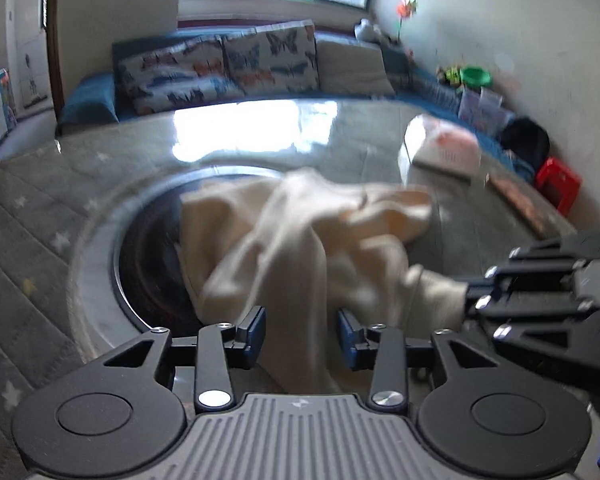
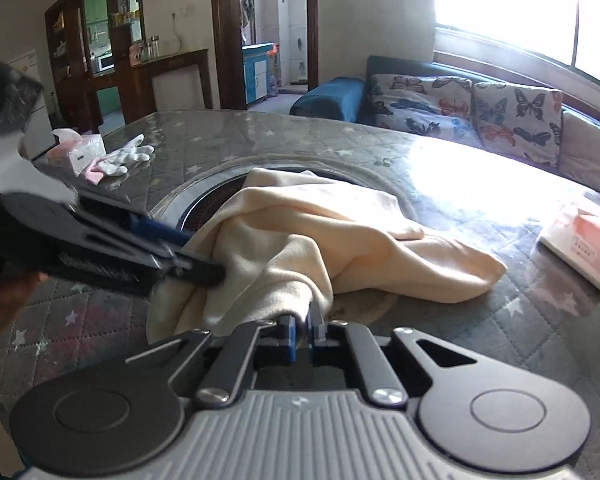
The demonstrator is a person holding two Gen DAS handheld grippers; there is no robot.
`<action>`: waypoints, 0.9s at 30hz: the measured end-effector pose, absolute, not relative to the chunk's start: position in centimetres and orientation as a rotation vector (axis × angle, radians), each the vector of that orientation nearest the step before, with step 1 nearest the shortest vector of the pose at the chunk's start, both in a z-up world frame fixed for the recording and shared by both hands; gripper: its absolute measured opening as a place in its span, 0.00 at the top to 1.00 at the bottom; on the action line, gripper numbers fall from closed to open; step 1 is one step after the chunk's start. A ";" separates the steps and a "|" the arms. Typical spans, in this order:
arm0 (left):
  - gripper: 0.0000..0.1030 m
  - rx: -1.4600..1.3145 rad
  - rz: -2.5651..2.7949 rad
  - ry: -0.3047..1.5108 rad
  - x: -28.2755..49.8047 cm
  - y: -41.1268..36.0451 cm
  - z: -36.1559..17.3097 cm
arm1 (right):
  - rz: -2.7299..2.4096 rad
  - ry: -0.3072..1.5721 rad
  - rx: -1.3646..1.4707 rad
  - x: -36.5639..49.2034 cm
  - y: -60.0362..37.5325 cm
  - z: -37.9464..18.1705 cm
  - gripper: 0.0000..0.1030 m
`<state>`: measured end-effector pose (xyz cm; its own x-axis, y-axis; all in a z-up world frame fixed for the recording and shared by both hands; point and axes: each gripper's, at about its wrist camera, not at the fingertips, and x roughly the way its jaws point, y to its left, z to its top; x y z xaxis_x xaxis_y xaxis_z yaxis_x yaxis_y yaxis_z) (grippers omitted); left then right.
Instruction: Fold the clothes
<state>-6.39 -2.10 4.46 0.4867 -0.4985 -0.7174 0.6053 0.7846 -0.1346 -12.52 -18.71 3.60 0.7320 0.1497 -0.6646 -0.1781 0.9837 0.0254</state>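
A cream cloth (image 1: 300, 236) lies bunched on the round table, partly over its dark centre disc (image 1: 148, 264). My left gripper (image 1: 302, 332) has its jaws apart with a fold of the cloth running between them, not pinched. My right gripper (image 2: 303, 326) is shut on a bunched edge of the same cloth (image 2: 300, 248), lifted slightly off the table. The right gripper shows at the right of the left wrist view (image 1: 472, 300). The left gripper enters the right wrist view from the left (image 2: 204, 264), its tips in the cloth.
The table has a grey star-patterned cover (image 2: 460, 320) under glass. A tissue pack (image 2: 580, 240) lies at the right, a white glove (image 2: 128, 156) and pink pack at the far left. A sofa with butterfly cushions (image 1: 220, 68) stands behind. A red stool (image 1: 558, 184) is by the wall.
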 end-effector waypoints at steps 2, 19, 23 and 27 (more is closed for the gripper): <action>0.88 0.126 -0.669 0.833 -6.1 -1.8 4.4 | 0.169 0.722 -0.045 -12.9 -18.9 4.0 0.96; 0.98 0.015 -0.551 0.640 -10.0 3.2 12.0 | 0.119 0.612 -0.159 -17.5 -18.1 9.1 0.96; 0.98 -0.033 -0.525 0.534 -11.5 5.4 15.9 | 0.108 0.537 -0.202 -18.7 -17.6 12.0 0.96; 0.98 -0.056 -0.510 0.469 -13.8 8.1 18.1 | 0.191 0.547 -0.246 -20.6 -16.5 14.2 0.96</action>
<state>-13.85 8.05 18.07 0.7694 -0.4828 -0.4183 0.4574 0.8735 -0.1668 -20.63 -16.47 14.19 0.8376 0.1131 -0.5344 -0.2435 0.9531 -0.1799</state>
